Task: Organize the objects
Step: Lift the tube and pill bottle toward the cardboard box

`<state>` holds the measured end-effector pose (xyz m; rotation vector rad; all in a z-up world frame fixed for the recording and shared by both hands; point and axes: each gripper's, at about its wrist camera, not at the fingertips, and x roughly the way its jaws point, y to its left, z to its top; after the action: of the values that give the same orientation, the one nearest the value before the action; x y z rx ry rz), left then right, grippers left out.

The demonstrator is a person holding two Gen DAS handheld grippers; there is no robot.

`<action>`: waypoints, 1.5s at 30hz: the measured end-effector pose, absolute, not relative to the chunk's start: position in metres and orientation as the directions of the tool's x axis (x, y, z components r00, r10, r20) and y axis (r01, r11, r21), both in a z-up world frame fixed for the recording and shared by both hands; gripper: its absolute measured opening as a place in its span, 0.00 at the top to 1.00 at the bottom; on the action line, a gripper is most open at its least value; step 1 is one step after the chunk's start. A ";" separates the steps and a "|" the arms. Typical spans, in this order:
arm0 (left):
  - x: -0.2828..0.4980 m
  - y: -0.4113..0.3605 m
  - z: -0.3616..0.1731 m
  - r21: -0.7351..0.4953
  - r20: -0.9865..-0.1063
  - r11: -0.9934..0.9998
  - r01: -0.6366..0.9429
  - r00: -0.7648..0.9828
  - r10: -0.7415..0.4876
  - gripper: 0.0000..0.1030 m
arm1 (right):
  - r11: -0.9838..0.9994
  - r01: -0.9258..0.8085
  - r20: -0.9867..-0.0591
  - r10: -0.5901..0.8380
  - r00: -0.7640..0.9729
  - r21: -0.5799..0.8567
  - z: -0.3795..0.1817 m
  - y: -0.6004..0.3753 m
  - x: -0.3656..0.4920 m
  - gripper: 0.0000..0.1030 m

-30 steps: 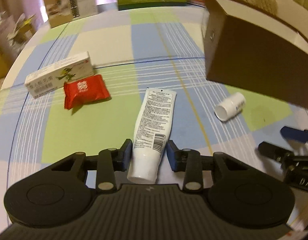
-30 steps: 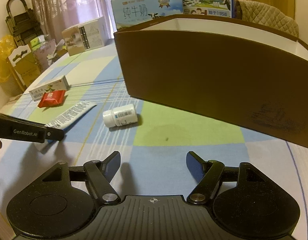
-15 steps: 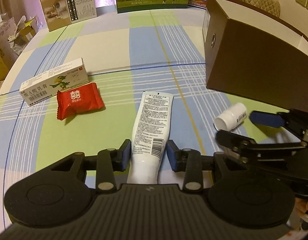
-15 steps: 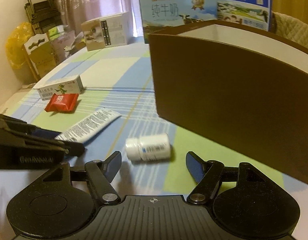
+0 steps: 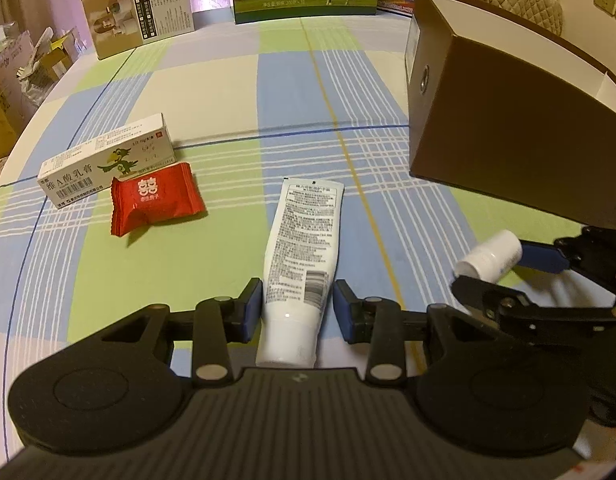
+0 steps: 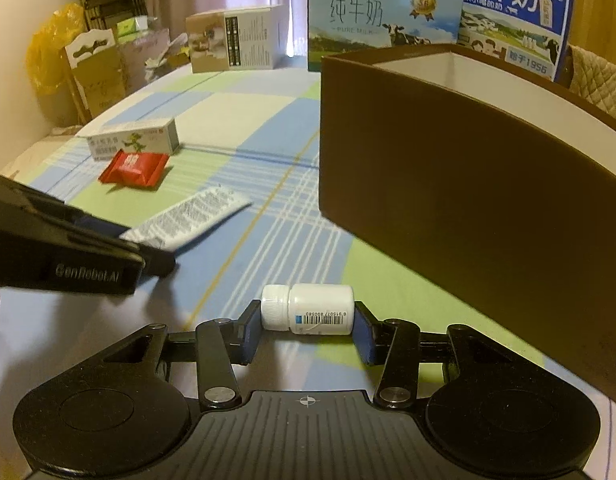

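Since half a second ago the right gripper (image 6: 306, 332) has slid forward until the bottle (image 6: 308, 309), lying on its side, sits between its pads, which bracket cap and base; I cannot tell whether they press yet. It looks light, hard and smooth, so it may roll or squirt out of an end-to-end pinch; across the body would be surer. The left gripper (image 5: 298, 310) straddles the tube (image 5: 304, 240) near its cap, jaws narrow with slight gaps. Soft and flat, it is best taken at the stiff shoulder. Farther off lie the red packet (image 5: 156, 200) and carton (image 5: 108, 160), then the brown box (image 6: 467, 168).
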<state>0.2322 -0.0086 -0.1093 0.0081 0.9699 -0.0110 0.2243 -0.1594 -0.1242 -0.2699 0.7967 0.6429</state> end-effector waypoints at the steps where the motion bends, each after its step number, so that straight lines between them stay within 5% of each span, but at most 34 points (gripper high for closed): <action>1: 0.230 -0.009 -0.109 0.002 -0.825 1.000 0.015 0.564 -0.007 0.69 | 0.781 -0.624 -0.741 0.426 0.519 0.011 -0.123 -0.162 0.222 0.58; 11: 0.189 -0.008 -0.107 -0.030 -0.830 0.998 0.058 0.555 -0.058 0.77 | 0.799 -0.601 -0.787 0.380 0.486 0.015 -0.114 -0.189 0.188 0.58; 20: 0.199 -0.016 -0.108 -0.003 -0.824 0.996 0.093 0.564 -0.055 0.73 | 0.831 -0.557 -0.751 0.369 0.548 0.002 -0.119 -0.201 0.189 0.58; 26: 0.214 -0.025 -0.110 0.022 -0.819 0.994 0.111 0.571 -0.046 0.61 | 0.836 -0.548 -0.728 0.377 0.572 0.002 -0.123 -0.204 0.195 0.53; 37: 0.219 -0.031 -0.111 0.029 -0.812 0.994 0.110 0.583 -0.041 0.69 | 0.849 -0.528 -0.732 0.364 0.576 0.006 -0.124 -0.206 0.199 0.46; 41: 0.223 -0.030 -0.112 0.020 -0.817 0.996 0.086 0.575 -0.034 0.48 | 0.857 -0.516 -0.740 0.351 0.573 0.006 -0.123 -0.208 0.196 0.46; 45: 0.227 -0.033 -0.112 0.039 -0.811 0.994 0.098 0.585 -0.025 0.49 | 0.865 -0.502 -0.751 0.337 0.568 0.009 -0.121 -0.209 0.193 0.46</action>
<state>0.2275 -0.0330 -0.1119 0.0827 0.9436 -0.0719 0.1933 -0.2087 -0.1206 -0.2154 0.8319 0.4976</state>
